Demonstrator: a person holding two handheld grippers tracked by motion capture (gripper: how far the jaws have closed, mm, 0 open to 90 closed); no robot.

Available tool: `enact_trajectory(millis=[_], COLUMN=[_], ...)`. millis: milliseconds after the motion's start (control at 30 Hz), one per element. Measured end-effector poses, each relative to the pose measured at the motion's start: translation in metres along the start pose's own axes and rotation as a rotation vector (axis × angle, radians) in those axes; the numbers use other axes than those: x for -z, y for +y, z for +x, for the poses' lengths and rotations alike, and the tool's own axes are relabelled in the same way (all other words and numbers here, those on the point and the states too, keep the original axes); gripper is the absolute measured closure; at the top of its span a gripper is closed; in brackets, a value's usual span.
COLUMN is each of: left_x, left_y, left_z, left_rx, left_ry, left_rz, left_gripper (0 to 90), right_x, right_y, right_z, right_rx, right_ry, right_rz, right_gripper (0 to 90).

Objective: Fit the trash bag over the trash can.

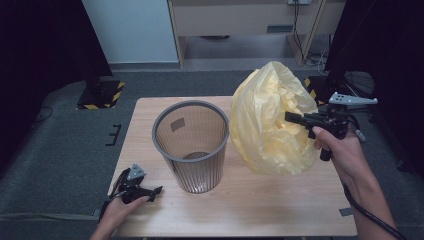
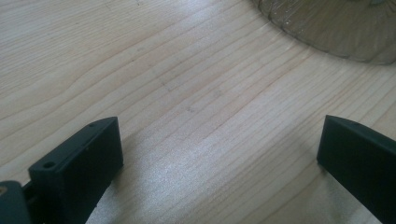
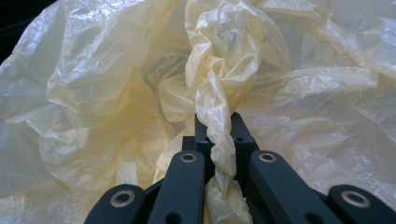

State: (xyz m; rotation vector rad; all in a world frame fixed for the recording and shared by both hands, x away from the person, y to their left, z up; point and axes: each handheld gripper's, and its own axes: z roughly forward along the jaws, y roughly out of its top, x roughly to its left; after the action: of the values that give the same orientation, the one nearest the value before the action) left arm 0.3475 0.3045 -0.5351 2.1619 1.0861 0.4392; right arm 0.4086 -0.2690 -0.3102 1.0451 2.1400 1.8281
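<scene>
A big crumpled yellow plastic bag [image 1: 270,120] hangs over the right half of the table, puffed out and lifted. My right gripper [image 1: 292,117] is shut on a bunched fold of it, and the right gripper view shows the twisted plastic [image 3: 217,121] pinched between the two black jaws. To the bag's left a grey mesh wastebasket [image 1: 191,145] stands upright with its mouth uncovered. At the table's front left corner my left gripper [image 1: 157,190] rests low with its jaws wide apart. The left gripper view shows bare wood [image 2: 196,116] between them and the basket's base [image 2: 336,28] beyond.
The wooden table [image 1: 250,210] has free room in front of the basket and bag. Black curtains hang on both sides. A stand with yellow-black feet [image 1: 102,95] is on the floor at the back left, and a wooden cabinet [image 1: 240,20] stands behind.
</scene>
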Motion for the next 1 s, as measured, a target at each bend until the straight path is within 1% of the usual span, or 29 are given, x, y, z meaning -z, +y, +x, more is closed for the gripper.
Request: enact_trajectory(millis=[100,367,633,800,1000], left_x=[0.0,0.0,0.0,0.0,0.0], left_y=[0.0,0.0,0.0,0.0,0.0], left_z=[0.0,0.0,0.0,0.0,0.0], left_rx=[0.0,0.0,-0.001,-0.001,-0.001], left_ry=[0.0,0.0,-0.001,-0.001,-0.001], left_rz=[0.0,0.0,0.0,0.0,0.0], left_gripper=[0.0,0.0,0.0,0.0,0.0], right_x=[-0.003,-0.016,-0.035,-0.047,-0.059], right_y=[0.003,0.014,0.022,0.027,0.032], right_z=[0.005,0.022,0.036,0.045,0.055], right_rx=[0.005,0.024,0.041,0.054,0.07], right_ry=[0.023,0.075,0.102,0.121,0.132], right_rz=[-0.003,0.012,0.04,0.049,0.067], right_gripper=[86.8,86.8,86.8,86.7,86.7])
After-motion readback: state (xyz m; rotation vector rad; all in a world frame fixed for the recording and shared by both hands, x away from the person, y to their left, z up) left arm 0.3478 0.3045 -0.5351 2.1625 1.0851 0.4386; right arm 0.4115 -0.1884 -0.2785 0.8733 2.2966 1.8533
